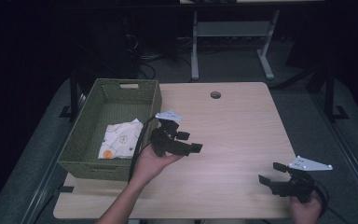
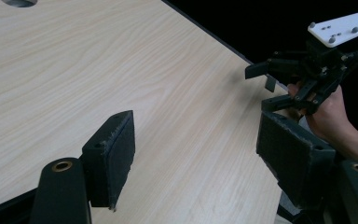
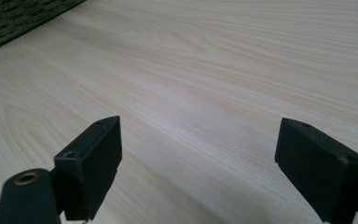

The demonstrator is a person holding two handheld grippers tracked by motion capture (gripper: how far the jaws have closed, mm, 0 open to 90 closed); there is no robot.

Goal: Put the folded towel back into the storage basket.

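A green woven basket (image 1: 86, 140) stands on the left part of the light wooden table (image 1: 233, 126), and a white patterned cloth (image 1: 119, 139) lies folded inside it. My left gripper (image 1: 192, 142) is held just right of the basket, above the table, pointing right. Its jaws stand open with nothing between them, as the left gripper view (image 2: 200, 158) confirms. Near the front right corner of the table my right gripper (image 1: 270, 172) is open and empty, pointing left. In the right gripper view (image 3: 205, 163) its jaws stand wide apart over bare wood.
A round cable hole (image 1: 216, 94) sits near the table's far edge. The basket's corner (image 3: 18, 16) shows far off in the right gripper view. The right gripper (image 2: 263, 86) and its hand appear at the table's edge in the left gripper view. The floor around is dark, with desk legs behind.
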